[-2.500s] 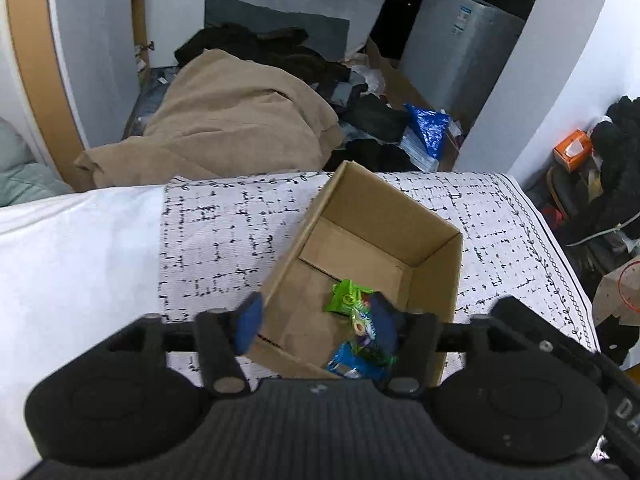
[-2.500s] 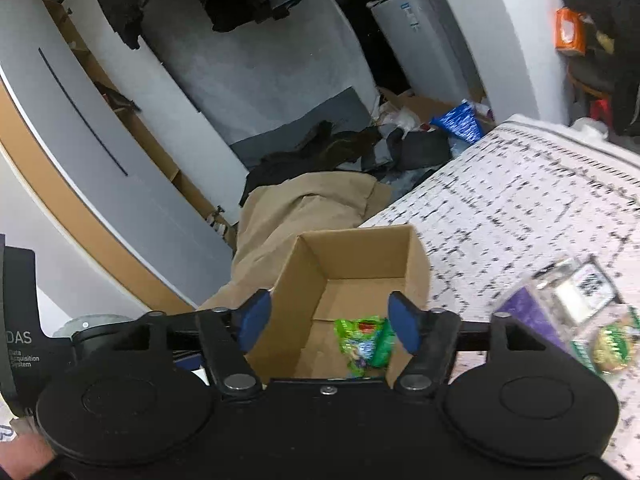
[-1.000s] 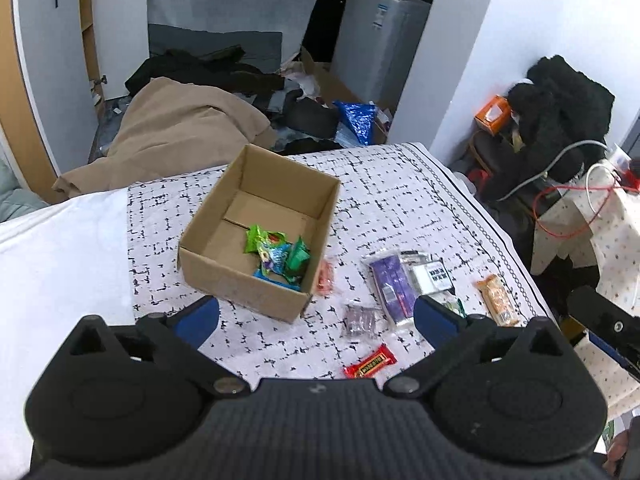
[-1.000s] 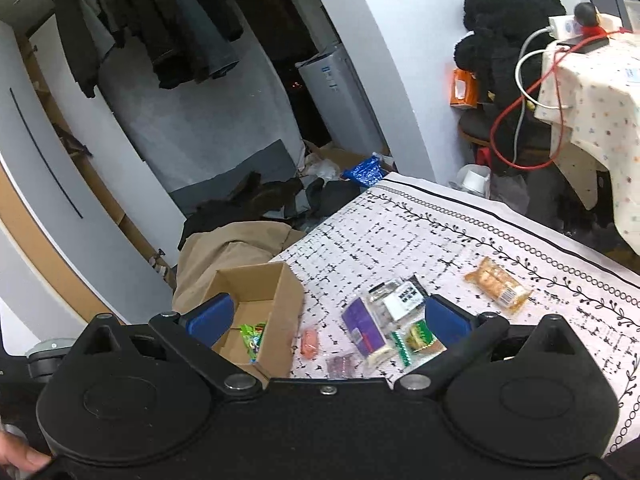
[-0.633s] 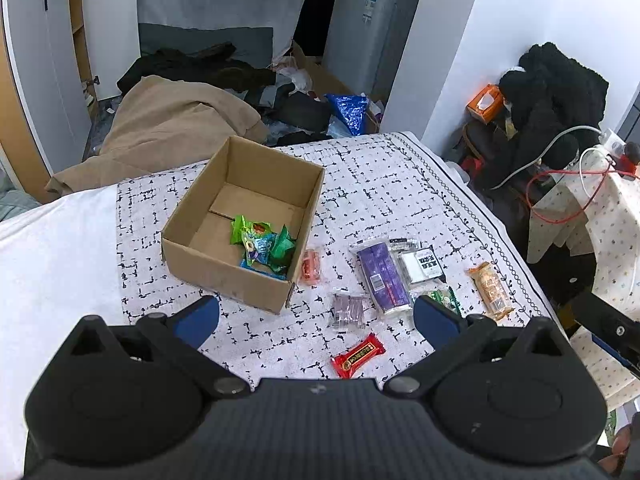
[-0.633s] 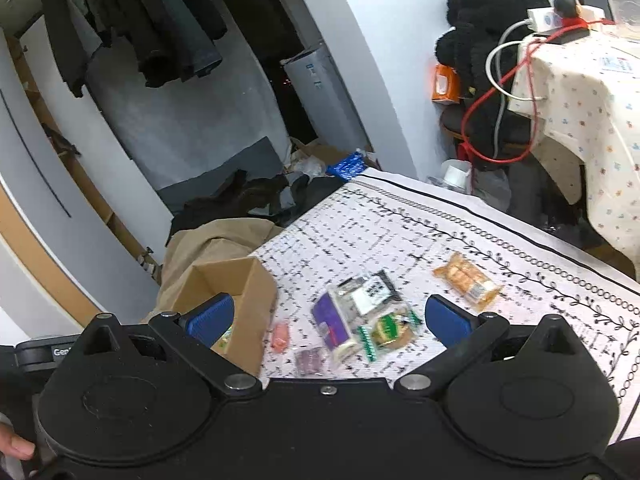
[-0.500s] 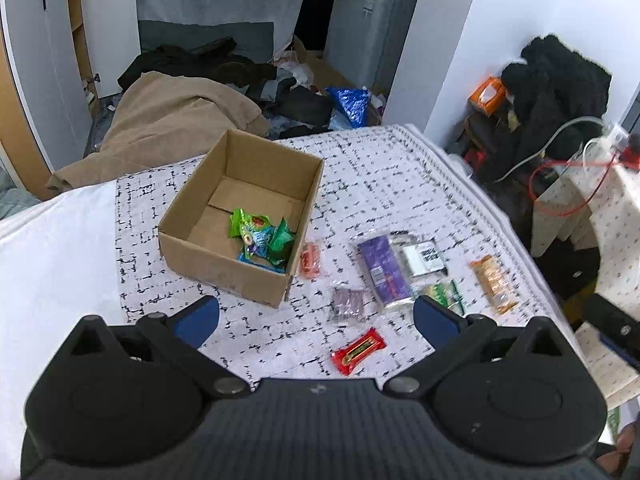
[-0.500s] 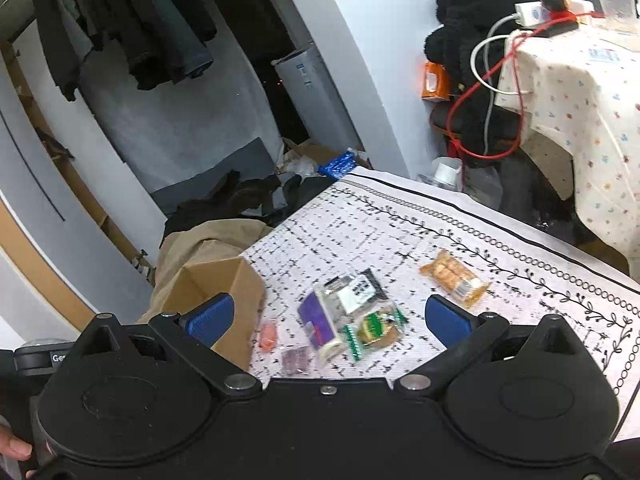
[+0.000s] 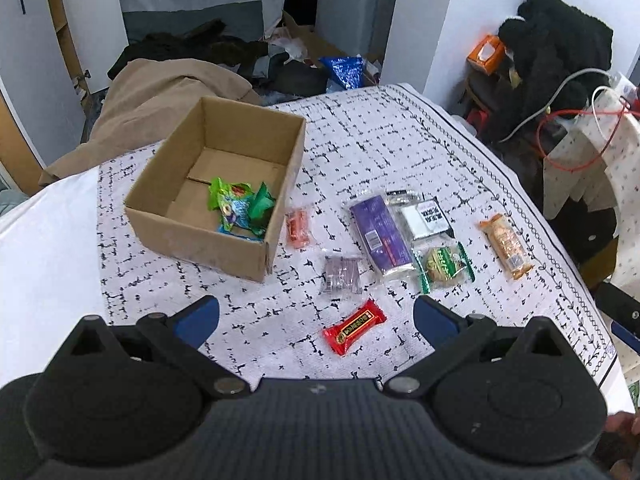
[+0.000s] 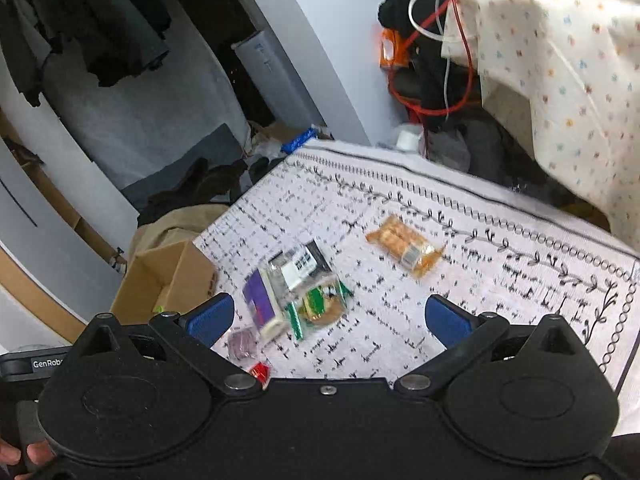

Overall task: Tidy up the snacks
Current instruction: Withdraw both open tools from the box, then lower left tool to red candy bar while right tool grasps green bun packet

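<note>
An open cardboard box [image 9: 168, 216] [image 10: 176, 276] sits on the patterned cloth, with green and blue snack packets [image 9: 240, 208] inside. Loose on the cloth to its right lie a small orange packet [image 9: 298, 229], a purple bar [image 9: 380, 240] [image 10: 260, 304], a clear pack with a black-and-white label [image 9: 424, 216] [image 10: 300, 266], a green biscuit packet [image 9: 444, 266] [image 10: 322, 304], an orange wafer pack [image 9: 506, 246] [image 10: 404, 250], a small purplish candy [image 9: 341, 274] [image 10: 241, 343] and a red bar [image 9: 354, 331] [image 10: 260, 371]. My left gripper [image 9: 316, 316] hangs open above the red bar. My right gripper [image 10: 326, 316] is open too, above the green biscuit packet.
The cloth [image 9: 392, 148] covers a table whose right edge drops toward a black coat pile [image 9: 556, 52], cables and a dotted tablecloth [image 10: 560, 60]. Behind the table lie a tan blanket [image 9: 168, 88], clothes and a grey appliance [image 10: 276, 76]. White surface [image 9: 44, 264] lies left of the box.
Both grippers have pulled back and up from the box and opened wide. The right view has since swung right, so the box sits at its left edge.
</note>
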### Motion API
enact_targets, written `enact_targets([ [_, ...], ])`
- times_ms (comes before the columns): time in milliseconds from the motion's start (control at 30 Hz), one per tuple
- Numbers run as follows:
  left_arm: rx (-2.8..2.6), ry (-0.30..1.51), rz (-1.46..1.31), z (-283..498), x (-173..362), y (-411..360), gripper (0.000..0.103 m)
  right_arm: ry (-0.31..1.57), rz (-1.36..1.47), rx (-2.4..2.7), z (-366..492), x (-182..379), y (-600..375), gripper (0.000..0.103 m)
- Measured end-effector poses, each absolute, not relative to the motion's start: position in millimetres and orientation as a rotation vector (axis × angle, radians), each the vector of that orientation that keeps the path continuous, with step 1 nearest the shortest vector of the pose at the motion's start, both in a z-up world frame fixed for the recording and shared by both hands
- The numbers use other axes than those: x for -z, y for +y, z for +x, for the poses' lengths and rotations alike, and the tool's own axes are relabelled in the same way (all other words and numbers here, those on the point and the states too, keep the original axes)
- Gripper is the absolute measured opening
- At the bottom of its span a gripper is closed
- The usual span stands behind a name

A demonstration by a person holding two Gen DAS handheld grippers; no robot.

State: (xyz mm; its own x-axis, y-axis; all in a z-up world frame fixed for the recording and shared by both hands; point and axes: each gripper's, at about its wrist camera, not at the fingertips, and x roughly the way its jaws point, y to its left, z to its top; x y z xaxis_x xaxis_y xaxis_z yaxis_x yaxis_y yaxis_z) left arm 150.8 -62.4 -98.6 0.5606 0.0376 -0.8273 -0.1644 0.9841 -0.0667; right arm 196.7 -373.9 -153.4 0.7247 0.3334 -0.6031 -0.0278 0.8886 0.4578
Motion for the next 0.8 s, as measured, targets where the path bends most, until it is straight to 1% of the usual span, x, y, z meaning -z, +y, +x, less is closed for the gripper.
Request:
enact_targets([
  [333,-0.134,1.005,-0.111,168,130,-77,0.102,0.761,0.511,-0.255,212,183,-379,0.103],
  [367,-0.136,1.012,-0.107,170,134,-79,0.101,0.762,0.509,-0.261,214,185,-378,0.103],
  [467,-0.142,1.031,-0.093,175,147,-83,0.1,0.771,0.504,-0.284,221,192,-374,0.099],
  [533,-0.151,1.044,-0.08,179,155,-86,0.098,0.791,0.515,-0.291,228,199,-373,0.092],
  [600,-0.155,1.056,-0.069,183,163,-89,0.096,0.813,0.543,-0.306,235,206,-374,0.089],
  [667,-0.157,1.077,-0.063,189,172,-92,0.094,0.822,0.552,-0.312,240,212,-372,0.089],
  [800,-0.162,1.123,-0.029,199,191,-98,0.093,0.849,0.527,-0.326,252,222,-363,0.089],
])
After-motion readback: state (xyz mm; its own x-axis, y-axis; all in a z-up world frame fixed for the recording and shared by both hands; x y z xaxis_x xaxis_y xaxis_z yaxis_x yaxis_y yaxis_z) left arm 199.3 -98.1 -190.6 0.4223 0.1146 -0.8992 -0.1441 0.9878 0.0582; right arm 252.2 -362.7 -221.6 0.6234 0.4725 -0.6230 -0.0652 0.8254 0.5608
